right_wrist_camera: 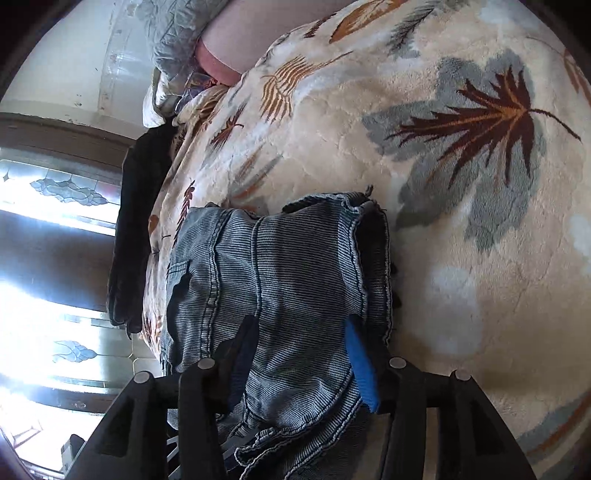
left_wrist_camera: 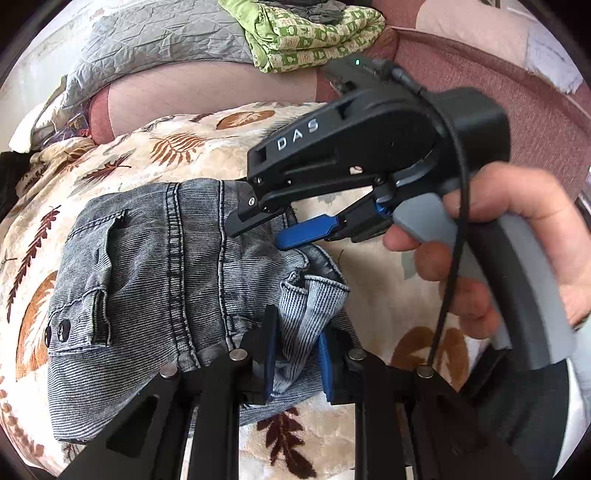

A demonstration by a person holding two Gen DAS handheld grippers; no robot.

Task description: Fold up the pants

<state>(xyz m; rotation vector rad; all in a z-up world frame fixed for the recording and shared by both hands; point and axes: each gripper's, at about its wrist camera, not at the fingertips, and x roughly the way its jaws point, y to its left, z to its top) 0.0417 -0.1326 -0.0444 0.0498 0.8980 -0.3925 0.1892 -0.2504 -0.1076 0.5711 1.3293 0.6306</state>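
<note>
Grey-blue striped denim pants [left_wrist_camera: 155, 280] lie folded in a bundle on a cream leaf-patterned blanket [left_wrist_camera: 207, 147]. My left gripper [left_wrist_camera: 295, 339] is shut on a bunched hem of the pants at their near right edge. My right gripper [left_wrist_camera: 258, 232], held by a hand, comes in from the right over the pants' far right part with its jaws parted. In the right wrist view the pants [right_wrist_camera: 280, 280] fill the space between the right gripper's [right_wrist_camera: 299, 350] spread fingers, which rest on the cloth without pinching it.
A green patterned cloth [left_wrist_camera: 310, 33] and a grey quilt [left_wrist_camera: 155, 40] lie at the back on a pink bed surface [left_wrist_camera: 207, 96]. A dark garment [right_wrist_camera: 136, 229] hangs at the blanket's left edge, beside a bright window [right_wrist_camera: 48, 258].
</note>
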